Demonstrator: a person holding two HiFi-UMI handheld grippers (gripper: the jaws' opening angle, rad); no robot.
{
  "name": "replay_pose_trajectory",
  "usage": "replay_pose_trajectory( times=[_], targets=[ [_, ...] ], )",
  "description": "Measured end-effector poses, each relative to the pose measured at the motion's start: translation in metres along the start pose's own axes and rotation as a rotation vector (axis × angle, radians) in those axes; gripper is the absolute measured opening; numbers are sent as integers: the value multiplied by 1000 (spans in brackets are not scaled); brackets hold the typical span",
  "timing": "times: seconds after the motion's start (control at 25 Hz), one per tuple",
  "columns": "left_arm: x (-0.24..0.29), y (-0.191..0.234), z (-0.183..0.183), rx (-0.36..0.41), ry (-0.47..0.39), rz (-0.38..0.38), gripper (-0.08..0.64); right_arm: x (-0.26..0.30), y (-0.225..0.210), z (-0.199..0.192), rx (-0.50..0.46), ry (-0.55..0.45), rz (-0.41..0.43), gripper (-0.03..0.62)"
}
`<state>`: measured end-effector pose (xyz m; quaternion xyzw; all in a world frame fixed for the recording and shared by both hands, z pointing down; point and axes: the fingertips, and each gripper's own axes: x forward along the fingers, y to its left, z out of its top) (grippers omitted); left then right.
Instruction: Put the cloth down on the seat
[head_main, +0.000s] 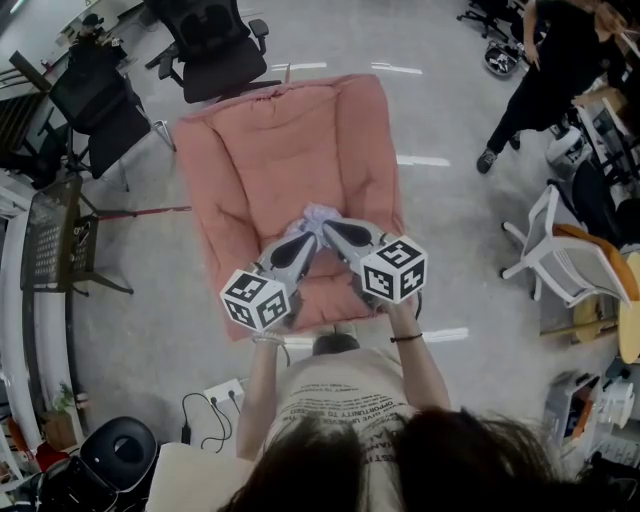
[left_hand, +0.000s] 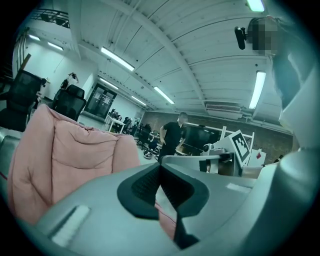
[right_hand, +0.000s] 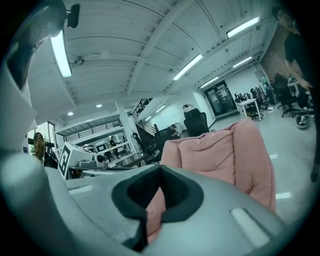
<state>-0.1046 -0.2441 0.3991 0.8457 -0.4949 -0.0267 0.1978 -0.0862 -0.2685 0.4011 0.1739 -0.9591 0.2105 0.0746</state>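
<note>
A padded pink seat (head_main: 290, 150) lies below me on the floor. A small pale cloth (head_main: 320, 213) is bunched over the front of its cushion. My left gripper (head_main: 311, 237) and right gripper (head_main: 329, 229) come together on the cloth from the near side, tips almost touching. Both are shut, each pinching an edge of the cloth. In the left gripper view the dark pads meet at the left gripper (left_hand: 160, 167), with the seat (left_hand: 70, 155) behind. The right gripper (right_hand: 160, 167) has its pads together as well, before the seat (right_hand: 220, 150).
Black office chairs (head_main: 210, 40) stand beyond the seat and another (head_main: 100, 100) at its left. A person in black (head_main: 550, 70) walks at the far right. A white chair (head_main: 560, 260) is on the right. A power strip with cables (head_main: 220, 395) lies near my feet.
</note>
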Motion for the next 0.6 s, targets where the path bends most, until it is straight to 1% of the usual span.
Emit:
replay_pose_trajectory(
  times=[0.6],
  targets=[
    [-1,-3,-1,11,-2,-2,-3,-3,2,2,-6,-24,16,2]
  ],
)
